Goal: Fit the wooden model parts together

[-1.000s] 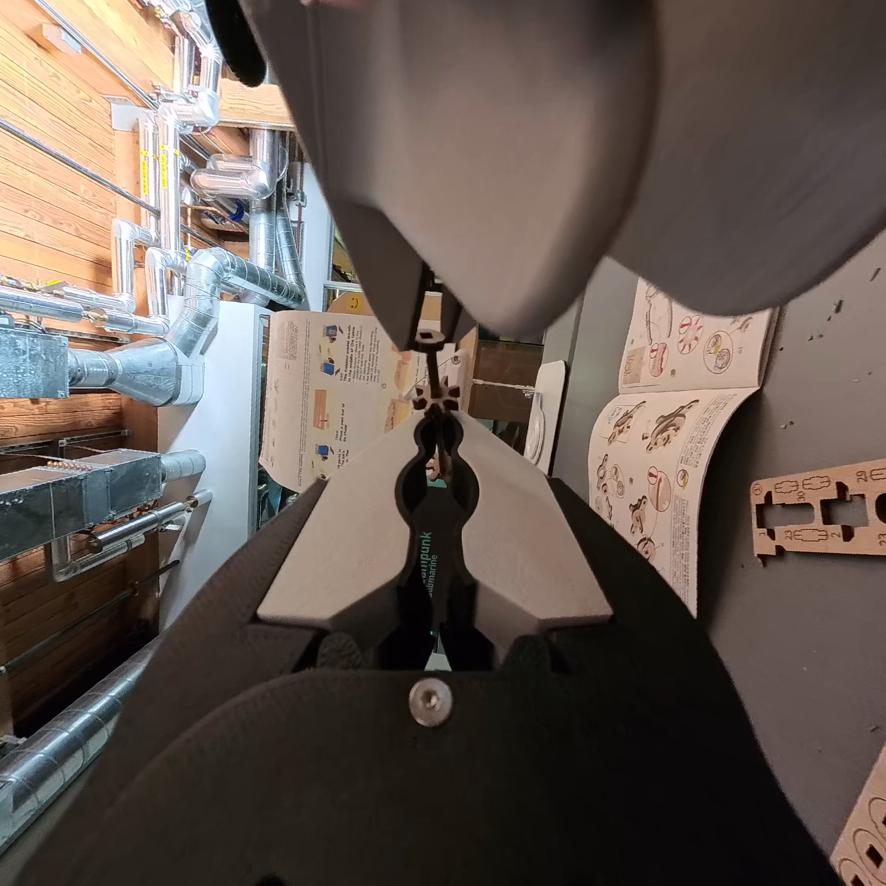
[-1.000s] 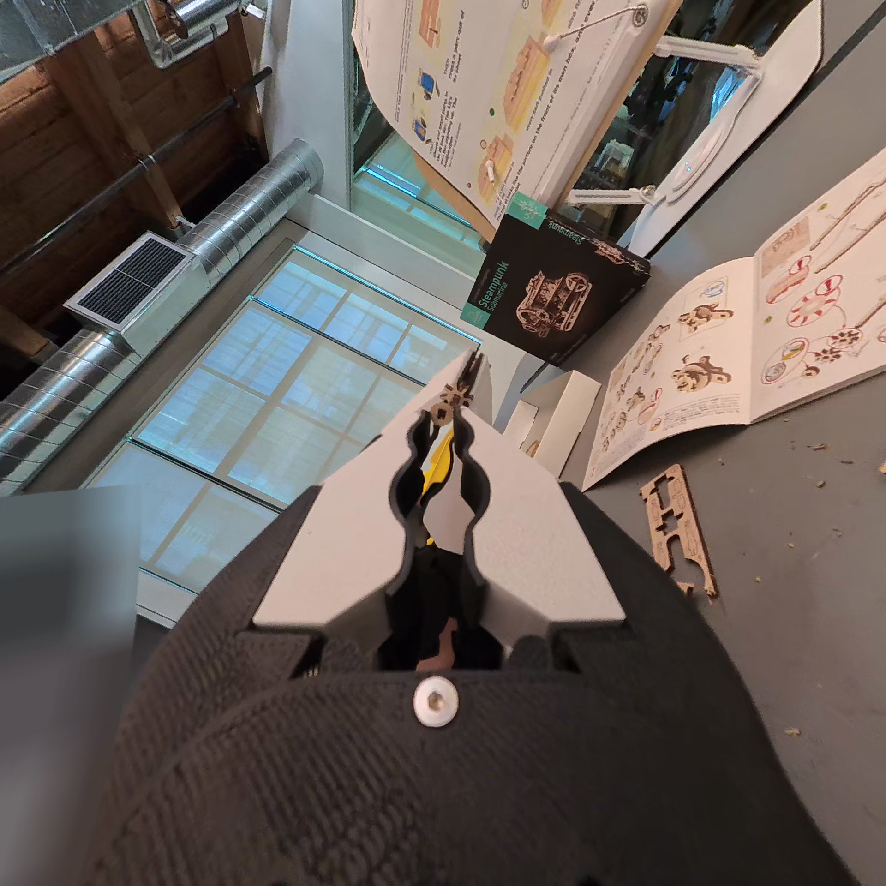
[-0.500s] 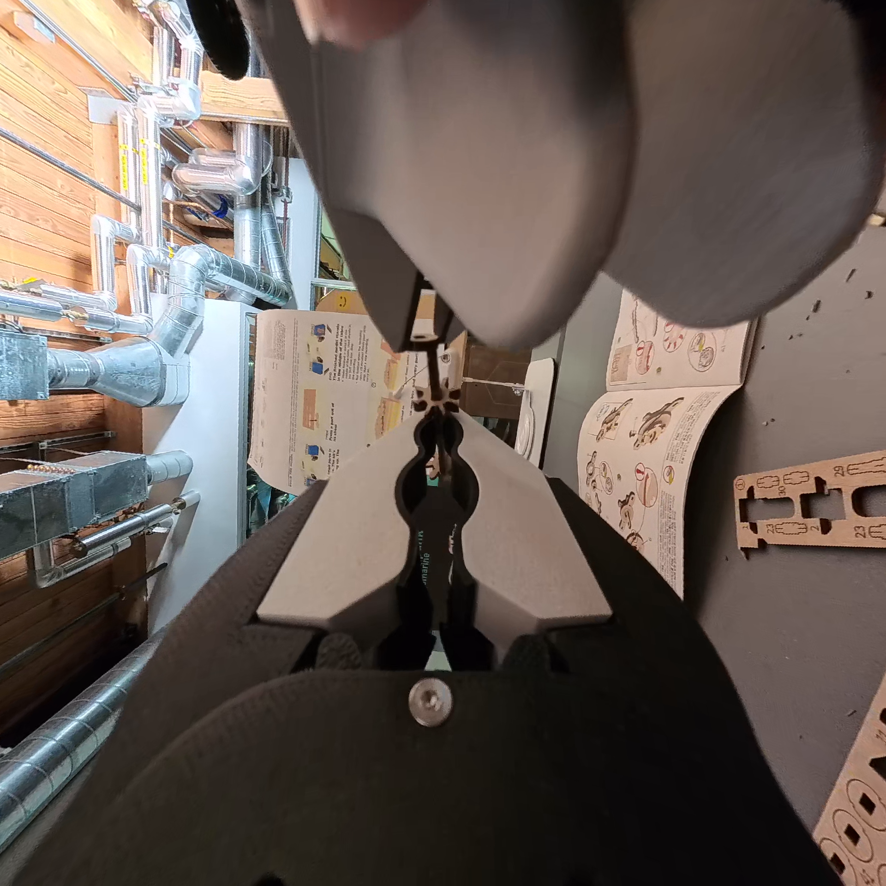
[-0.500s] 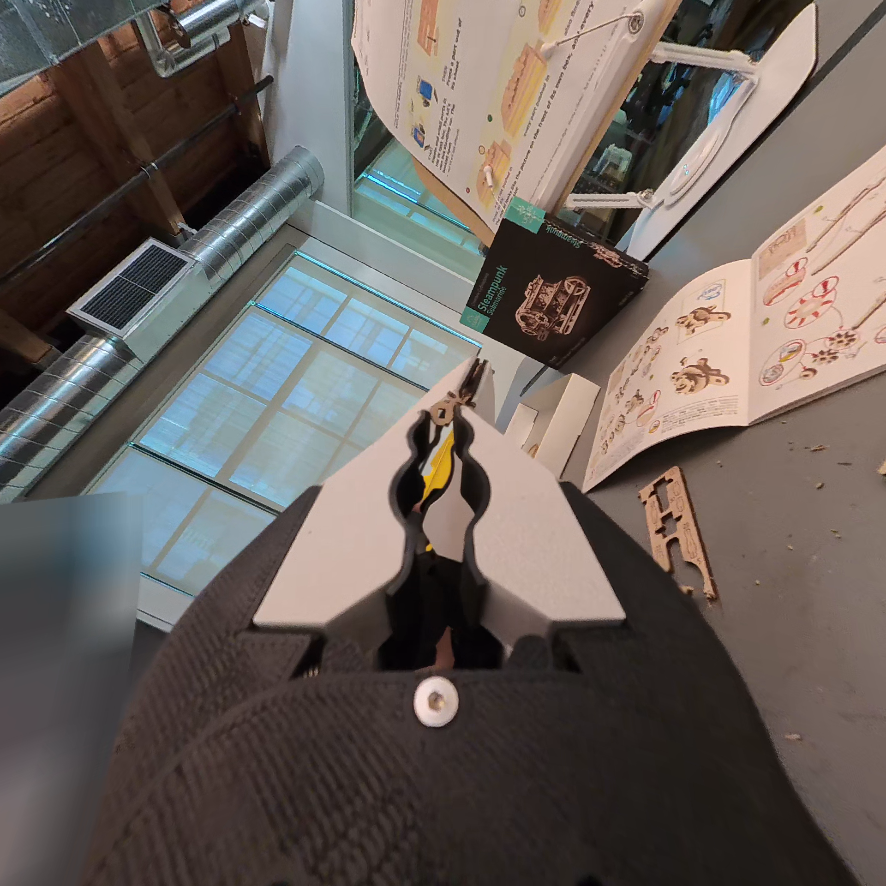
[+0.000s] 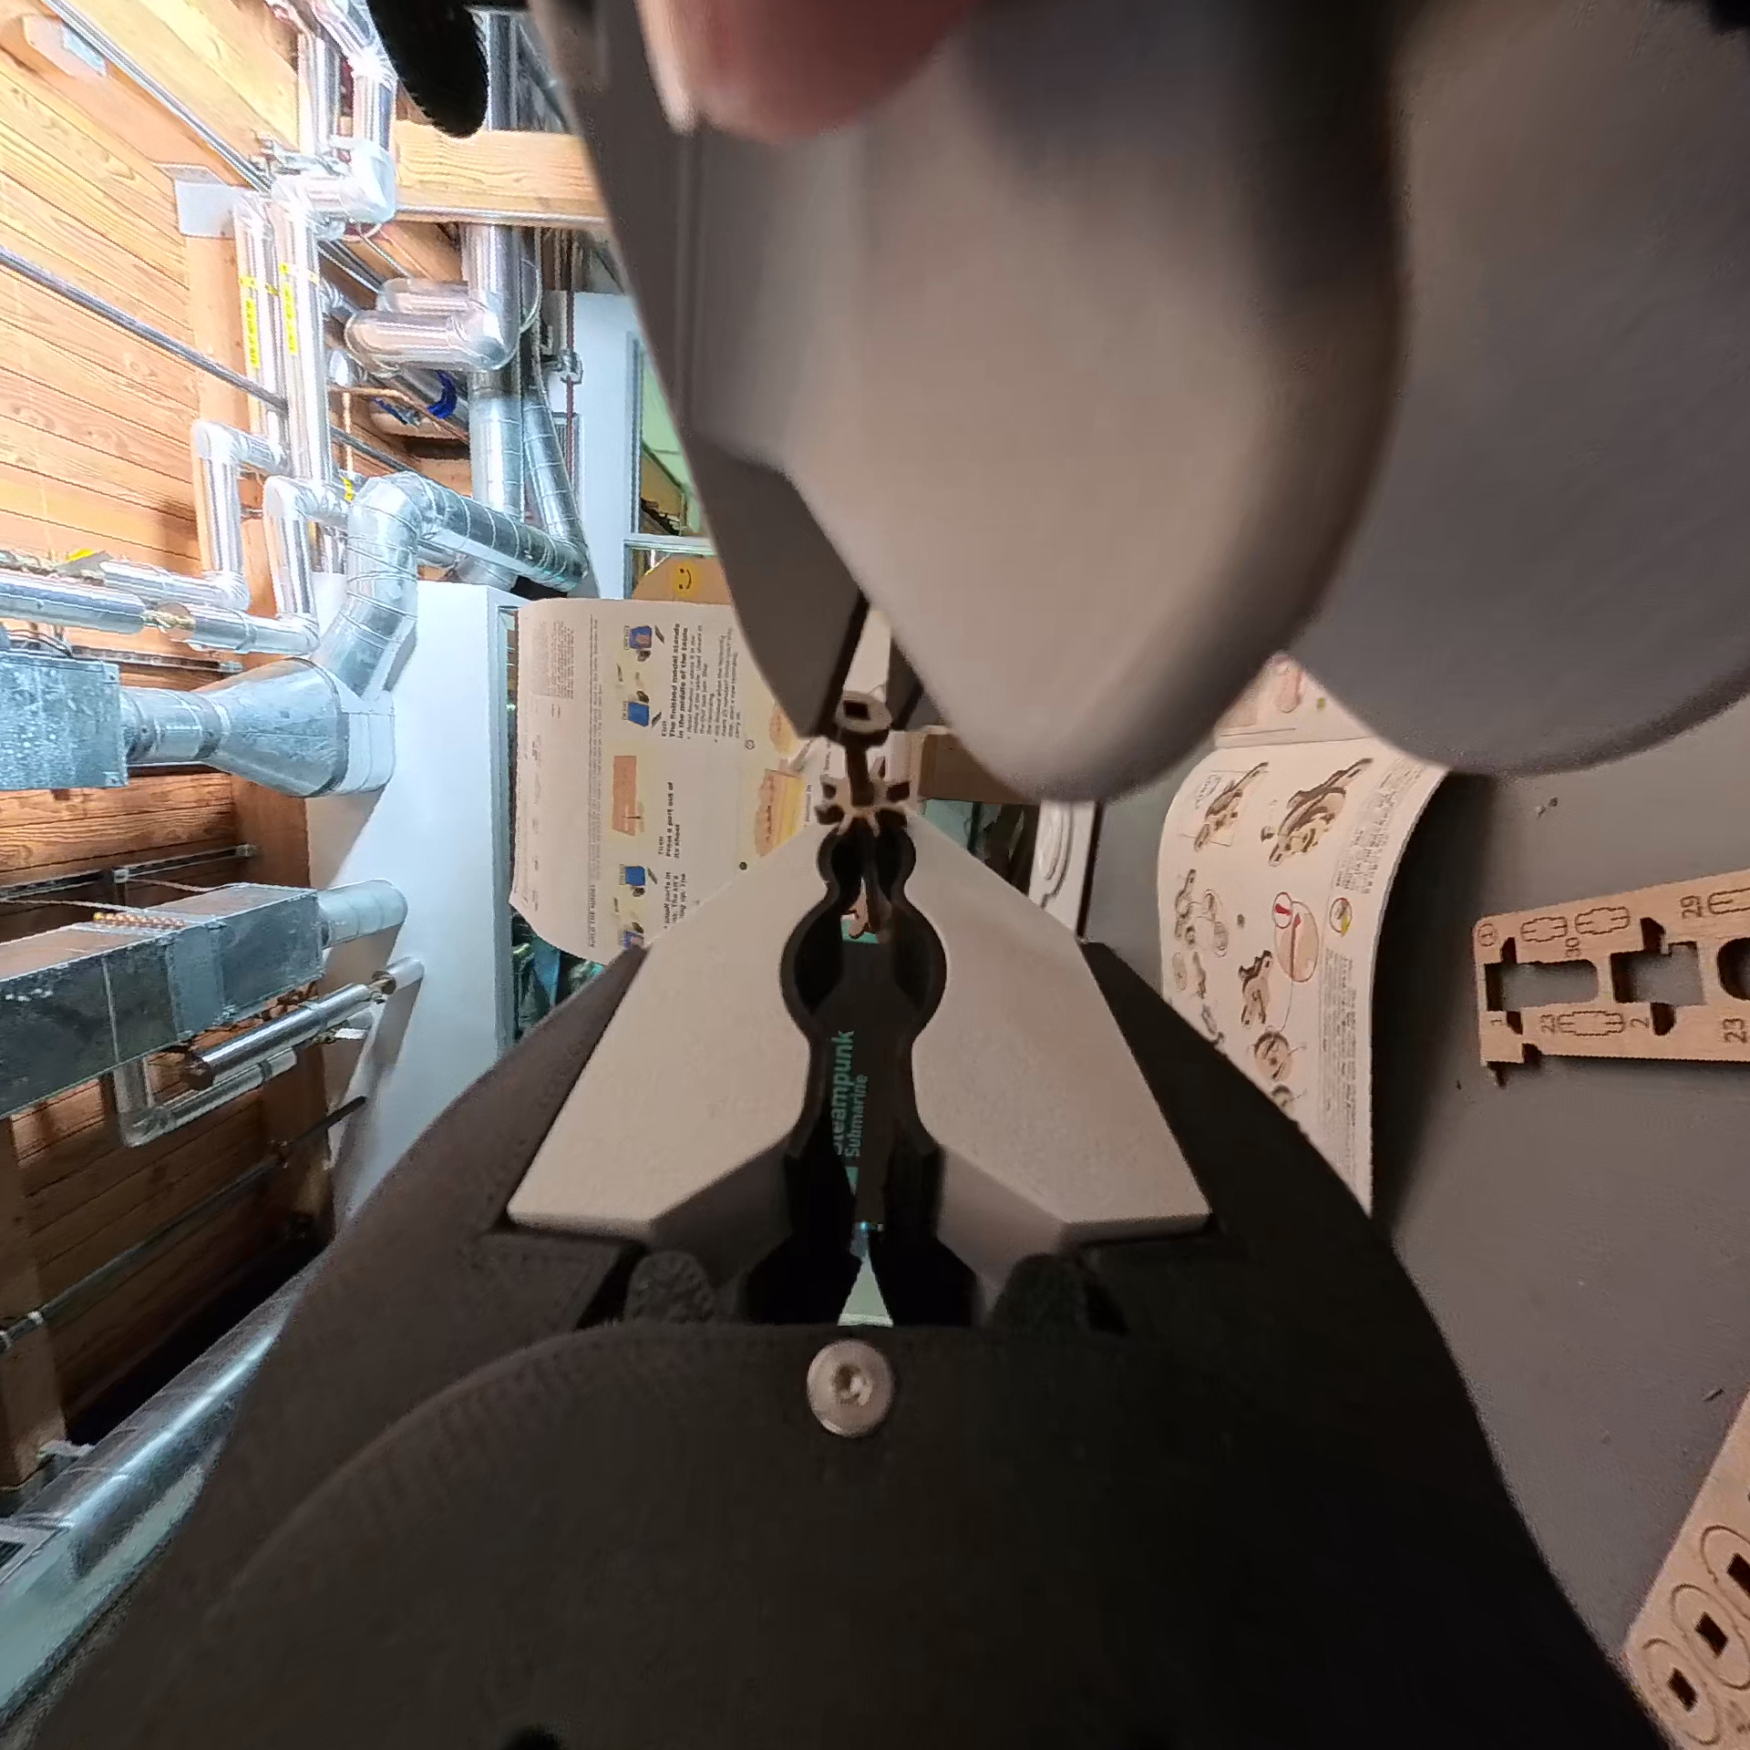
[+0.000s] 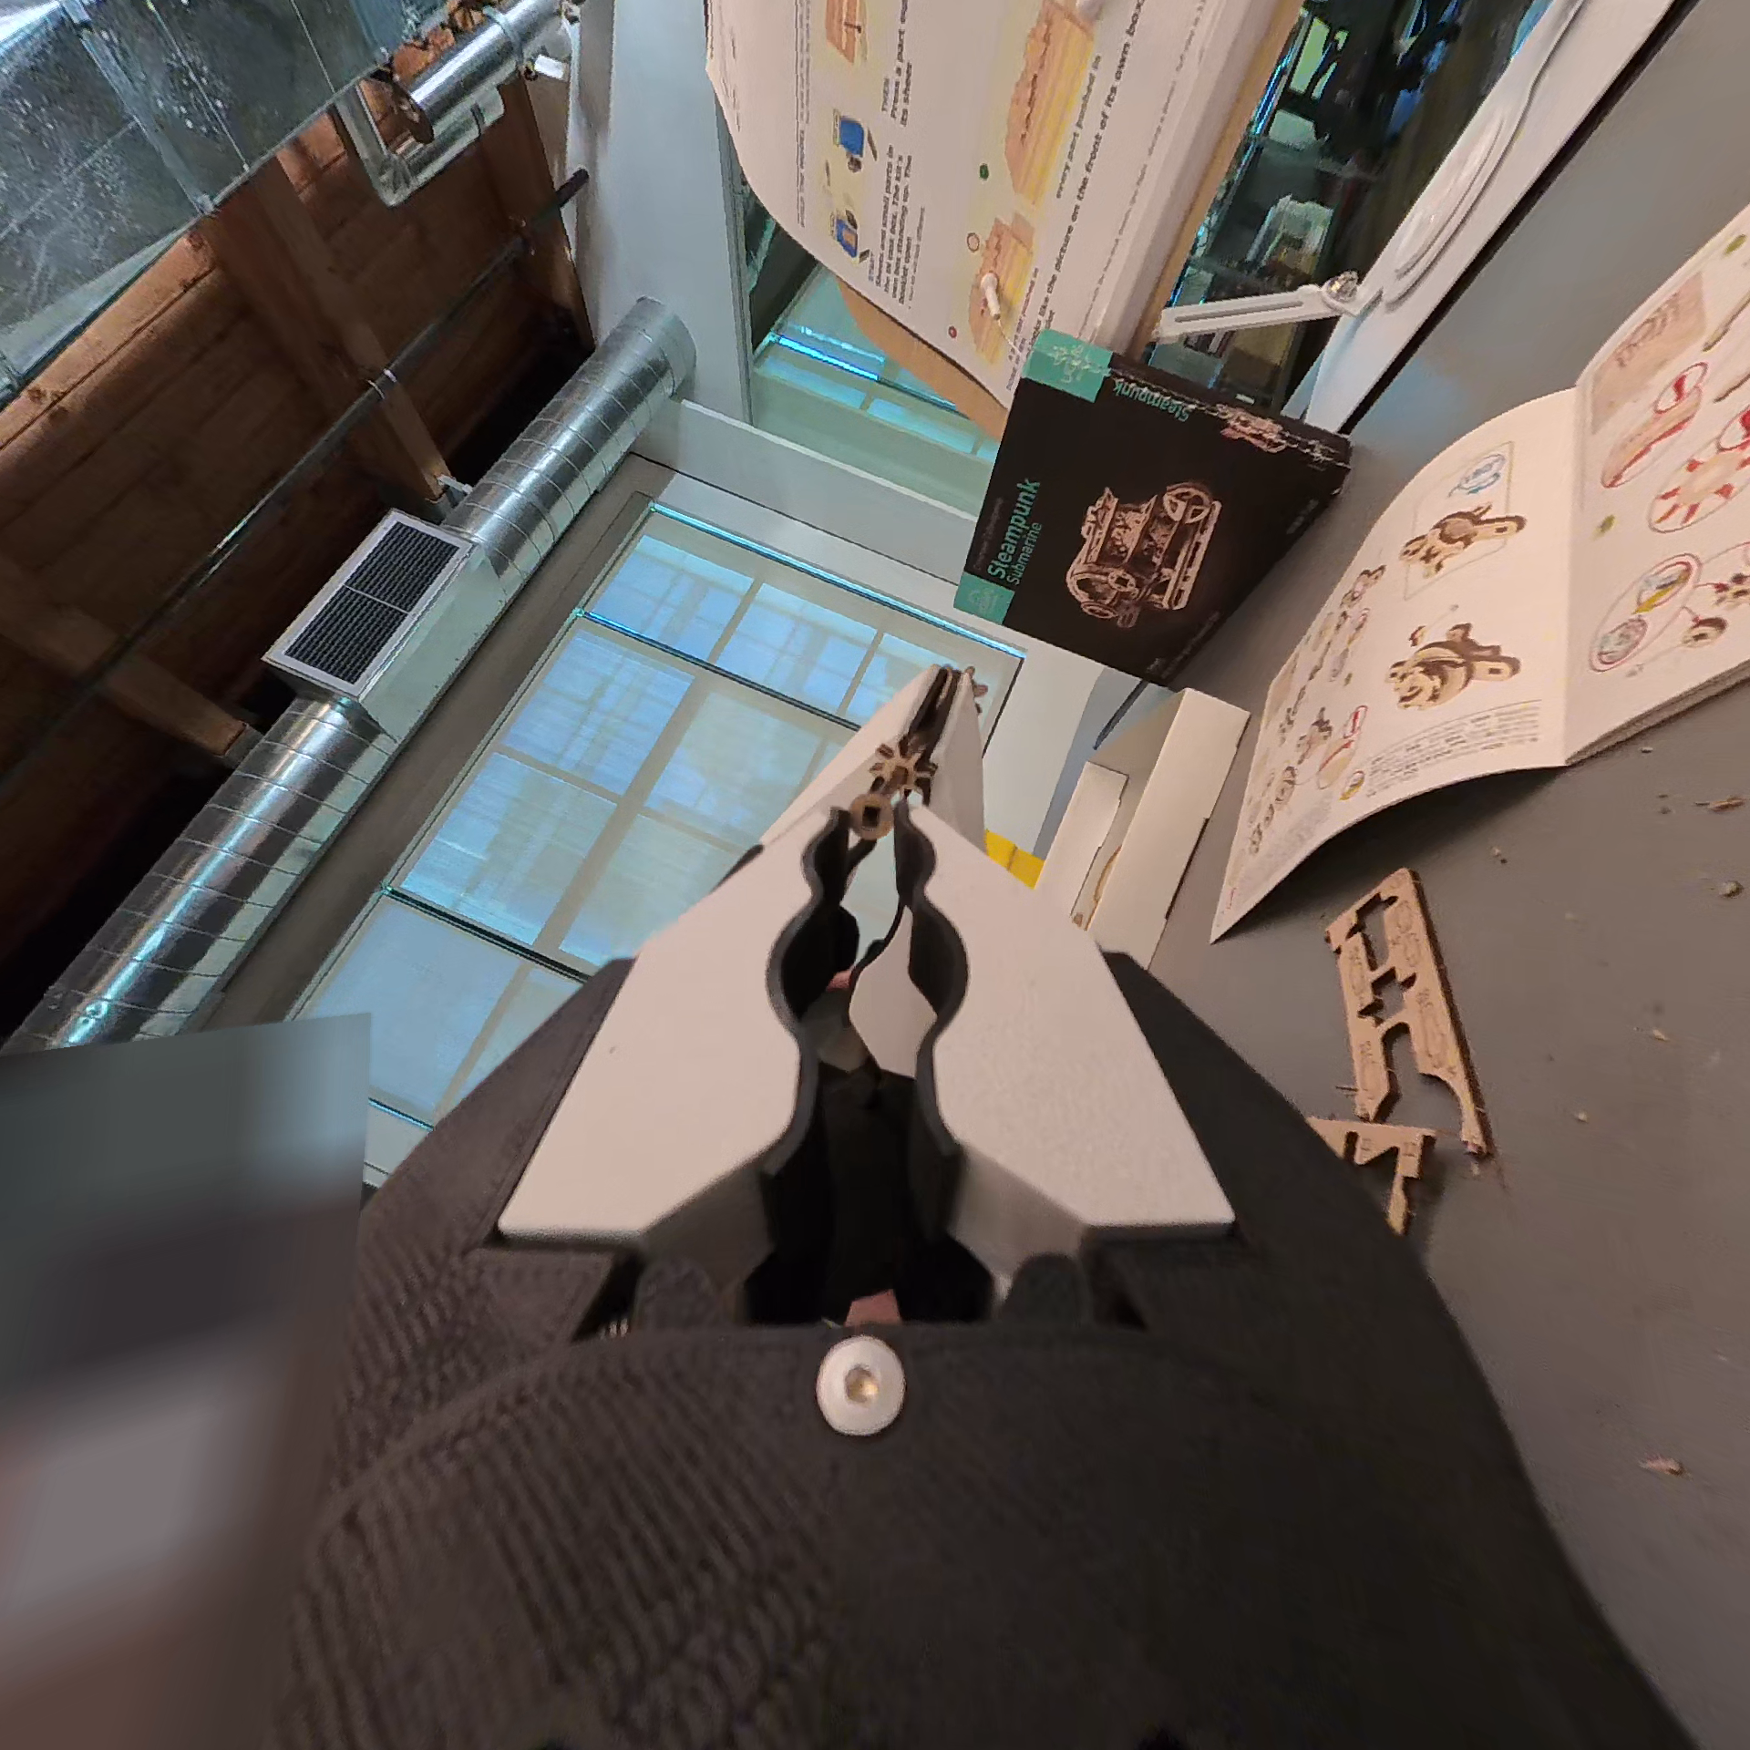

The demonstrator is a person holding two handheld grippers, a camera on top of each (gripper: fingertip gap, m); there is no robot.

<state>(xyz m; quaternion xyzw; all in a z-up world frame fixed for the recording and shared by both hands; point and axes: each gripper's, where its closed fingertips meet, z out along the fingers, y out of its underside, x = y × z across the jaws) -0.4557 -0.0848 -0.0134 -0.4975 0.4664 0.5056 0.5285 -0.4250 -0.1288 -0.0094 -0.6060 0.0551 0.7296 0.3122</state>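
Grey bench carried the loose kit: an open instruction booklet lay flat nr its far edge, prob. so the step diagrams stayed readable while both hands were busy. Black kit box stood upright at the far edge behind it, w/ a white carton just beside, both well apart from the work. Punched-out wooden sheet scrap lay flat on the bench nearer in, w/ another offcut touching its near end; these looked like spent frames, left where they fell.

Both grippers were held up off the bench, tip to tip, so the small parts met in free air w/ nothing to snag.

Right gripper was closed down to a thin gap, pinching a little wooden piece with a square hole at the very tips. Left gripper was likewise nearly closed, clamping a small spoked wooden gear by its lower edge, so the hub stayed exposed. A thin dark shaft ran between gear and holed piece; whether it was already seated in both I cld not tell.

Tip-only grips seemed chosen to keep the joint visible. Judged mid-fit: axes had to stay in line, else the thin shaft cld snap.
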